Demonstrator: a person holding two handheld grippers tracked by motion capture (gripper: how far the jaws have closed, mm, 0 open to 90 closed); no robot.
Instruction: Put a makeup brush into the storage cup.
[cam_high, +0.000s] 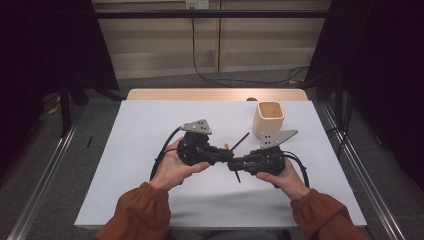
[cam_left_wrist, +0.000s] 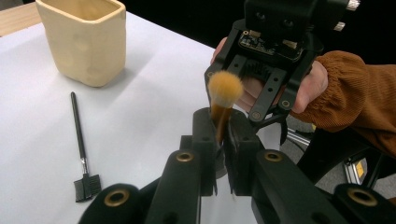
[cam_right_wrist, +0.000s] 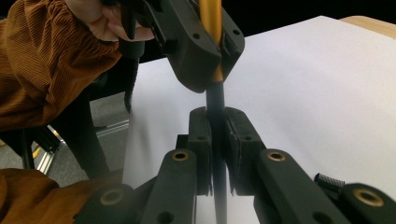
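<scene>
Brushwork first: the left tool (cam_high: 226, 153) pinches a makeup brush (cam_left_wrist: 223, 95) near its gold collar, jaws pressed tight on it, the tuft standing up just above them in the left gripper view. The right tool (cam_high: 236, 164) meets it over the middle of the desk (cam_high: 150, 125), and its jaws are pressed on the brush's dark handle (cam_right_wrist: 215, 140) just below the gold part. Both tools hold one brush between them, lifted above the desk.

This looks like a hand-over. To do it well, the right tool should keep a firm squeeze on the handle before the left one lets go, and the left should spread its jaws gently and draw straight back so the tuft is not bent. The cup (cam_high: 269, 117) stands near, behind the right tool, likely the place to drop the brush handle-first.

Farther right on the desk lies a thin black brow brush (cam_high: 240, 141), apart from both tools. The lower end of the held handle is cut off in the right gripper view. From above, the brush itself is tiny and mostly covered by the tools.
</scene>
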